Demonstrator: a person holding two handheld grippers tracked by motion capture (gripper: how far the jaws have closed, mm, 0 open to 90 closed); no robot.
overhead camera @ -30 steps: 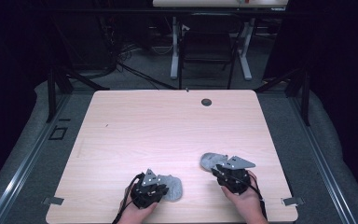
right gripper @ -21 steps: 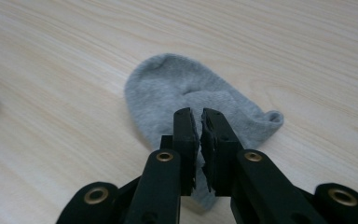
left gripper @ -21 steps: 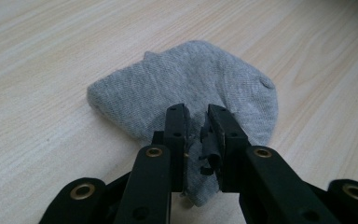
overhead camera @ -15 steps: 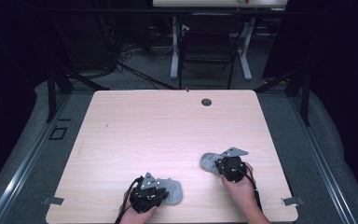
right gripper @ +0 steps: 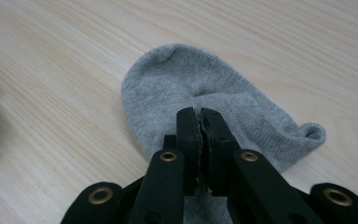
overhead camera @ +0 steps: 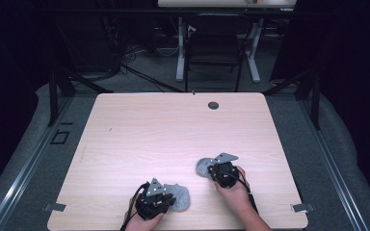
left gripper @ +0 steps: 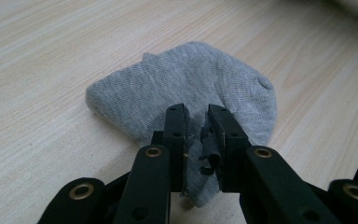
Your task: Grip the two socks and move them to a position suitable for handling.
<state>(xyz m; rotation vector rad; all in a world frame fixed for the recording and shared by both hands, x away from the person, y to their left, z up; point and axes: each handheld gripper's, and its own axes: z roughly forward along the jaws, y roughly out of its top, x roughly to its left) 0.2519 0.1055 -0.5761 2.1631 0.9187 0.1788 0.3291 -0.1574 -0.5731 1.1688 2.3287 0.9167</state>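
Lying near the front edge of the wooden surface (overhead camera: 173, 125), two grey socks stay apart. The left tool (left gripper: 196, 122) pinches the left sock (left gripper: 200, 79). The right tool (right gripper: 199, 122) has just been closing and now grips the right sock (right gripper: 191, 74).

no readable text, labels or signs

Can't see the near edge of either grey sock: left sock (left gripper: 191, 88) tucked behind the left gripper (left gripper: 196, 135), right sock (right gripper: 205, 93) behind the right gripper (right gripper: 200, 135). Forearms cut off at the high view's bottom edge. Far table (overhead camera: 226, 3) chopped off up top.
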